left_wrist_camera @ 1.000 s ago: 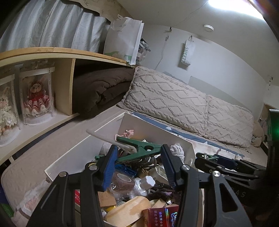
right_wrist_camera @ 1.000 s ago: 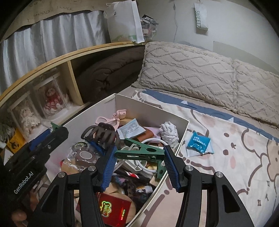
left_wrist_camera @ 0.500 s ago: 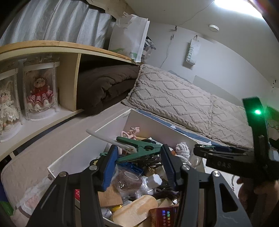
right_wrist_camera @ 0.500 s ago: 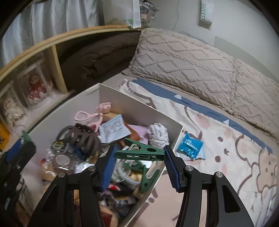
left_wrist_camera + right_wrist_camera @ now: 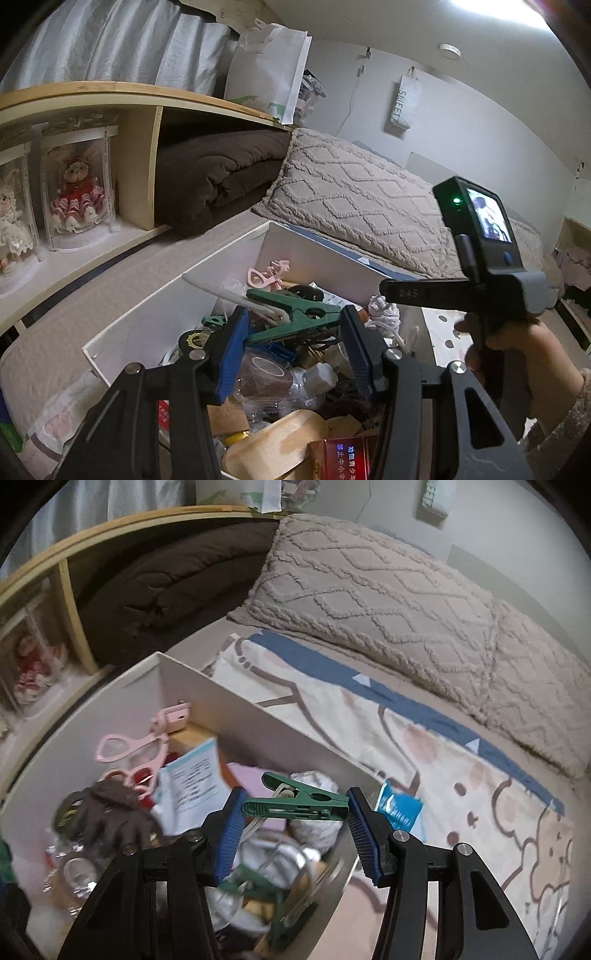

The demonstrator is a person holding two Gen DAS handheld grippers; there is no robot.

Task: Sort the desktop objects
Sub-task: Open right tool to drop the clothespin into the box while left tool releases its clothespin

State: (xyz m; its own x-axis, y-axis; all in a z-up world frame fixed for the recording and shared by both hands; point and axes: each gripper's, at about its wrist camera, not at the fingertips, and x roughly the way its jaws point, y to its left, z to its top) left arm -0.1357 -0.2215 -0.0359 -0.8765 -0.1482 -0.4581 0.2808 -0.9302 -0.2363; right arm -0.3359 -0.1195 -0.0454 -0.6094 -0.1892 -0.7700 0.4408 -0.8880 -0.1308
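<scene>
green plastic clothes peg (image 5: 295,804) clamped lengthwise between right gripper (image 5: 293,825) fingers, above white open box (image 5: 258,731) heaped with pink eyelash curler (image 5: 129,744), brown claw clip (image 5: 110,812), paper. second green peg (image 5: 295,318) clamped in left gripper (image 5: 291,347), over same box, on bed (image 5: 461,794).

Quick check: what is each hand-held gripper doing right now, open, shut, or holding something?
Left hand-held gripper: shut on a green clip.
Right hand-held gripper: shut on another green clip.

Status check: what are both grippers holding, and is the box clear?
Left gripper shut on green clip. Right gripper shut on second green clip. Both above white box, crammed with clutter. Nothing blocking.
</scene>
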